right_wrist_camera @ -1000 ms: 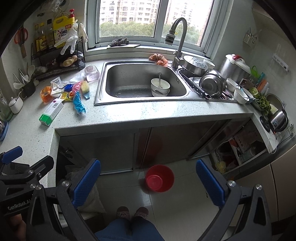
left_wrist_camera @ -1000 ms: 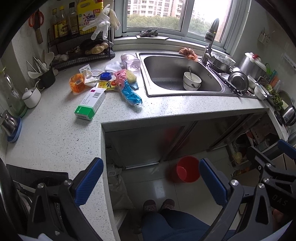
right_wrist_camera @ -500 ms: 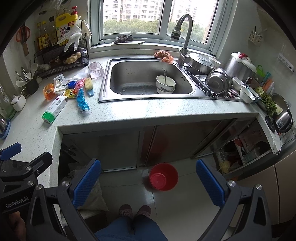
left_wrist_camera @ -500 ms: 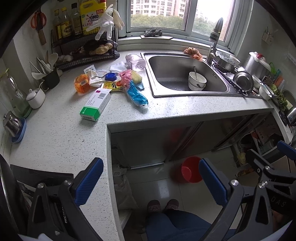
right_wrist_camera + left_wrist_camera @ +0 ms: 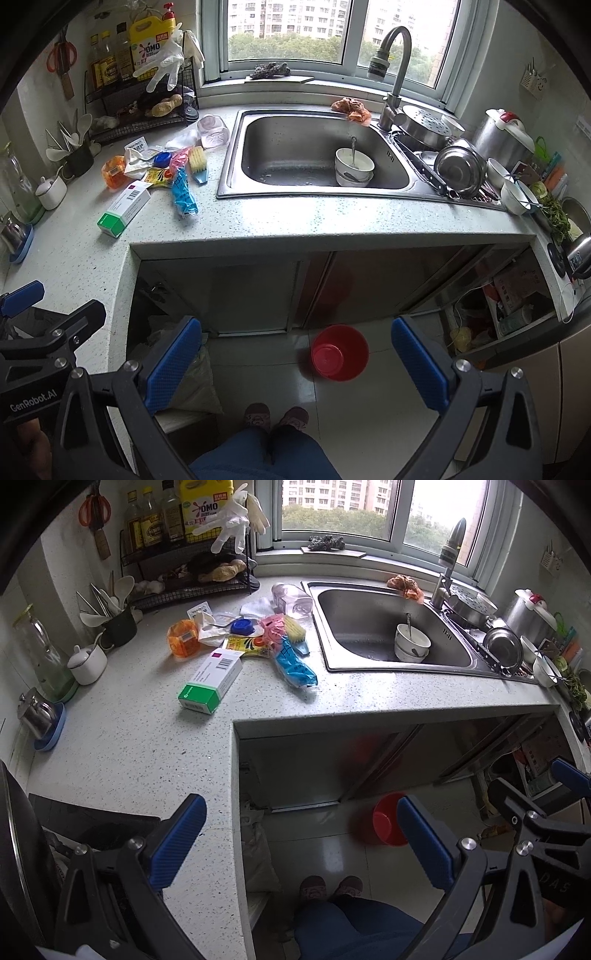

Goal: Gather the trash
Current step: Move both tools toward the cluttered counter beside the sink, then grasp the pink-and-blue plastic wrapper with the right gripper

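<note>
Both the left gripper (image 5: 301, 843) and right gripper (image 5: 295, 363) are wide apart, holding nothing. The green-ended box (image 5: 211, 681) and blue wrapper (image 5: 295, 666) lie far ahead on the counter (image 5: 129, 746). A red bucket (image 5: 340, 352) sits below.

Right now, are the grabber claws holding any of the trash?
No, nothing is held. The left gripper and the right gripper are both wide open, away from the trash lying on the counter.
</note>
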The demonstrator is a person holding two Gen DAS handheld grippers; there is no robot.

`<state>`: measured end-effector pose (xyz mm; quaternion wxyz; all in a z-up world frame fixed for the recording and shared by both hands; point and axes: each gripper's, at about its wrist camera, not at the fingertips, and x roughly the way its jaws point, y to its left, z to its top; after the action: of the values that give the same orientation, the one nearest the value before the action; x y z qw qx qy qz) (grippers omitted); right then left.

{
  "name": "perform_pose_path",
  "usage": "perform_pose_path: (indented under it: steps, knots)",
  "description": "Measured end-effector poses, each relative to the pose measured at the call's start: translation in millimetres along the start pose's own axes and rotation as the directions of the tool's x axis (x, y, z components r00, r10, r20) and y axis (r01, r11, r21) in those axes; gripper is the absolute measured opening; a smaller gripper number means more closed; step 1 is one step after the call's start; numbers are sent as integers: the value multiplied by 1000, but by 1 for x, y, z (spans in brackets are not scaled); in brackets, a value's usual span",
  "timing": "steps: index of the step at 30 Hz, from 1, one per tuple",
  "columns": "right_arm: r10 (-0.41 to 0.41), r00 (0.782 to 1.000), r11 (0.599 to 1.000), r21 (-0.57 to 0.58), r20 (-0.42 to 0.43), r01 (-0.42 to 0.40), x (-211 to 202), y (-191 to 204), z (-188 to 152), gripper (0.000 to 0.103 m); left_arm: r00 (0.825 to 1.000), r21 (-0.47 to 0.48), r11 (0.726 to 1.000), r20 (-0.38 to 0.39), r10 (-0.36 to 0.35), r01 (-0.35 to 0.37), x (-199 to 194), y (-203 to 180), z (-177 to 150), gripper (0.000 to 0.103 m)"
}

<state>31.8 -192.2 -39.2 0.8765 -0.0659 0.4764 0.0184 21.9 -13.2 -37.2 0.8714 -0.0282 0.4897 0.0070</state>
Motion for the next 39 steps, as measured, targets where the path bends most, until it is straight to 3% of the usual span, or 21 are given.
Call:
perform_pose_path:
  steps: [11,21,26,32,39]
  knots:
    - [98,994,989,-119,54,-91,6,11,33,103,995,-129,988,27,92,-87,-8,16,16,103]
    - [219,967,941,-290,133,-173,18,35,82,103,983,-242,959,64,170,-149,-9,36,49,103]
    - [277,955,912,-342,107,-227,32,59,105,103,976,-259,946,42,214,-197,-1,57,67,103]
    - [290,955,891,-381,65,-245,70,96,131,103,971,-253,940,11,237,-227,36,93,95,103]
    - [256,965,885,-386,-59,-259,125,137,157,103,981,-260,946,-81,176,-192,102,129,120,103]
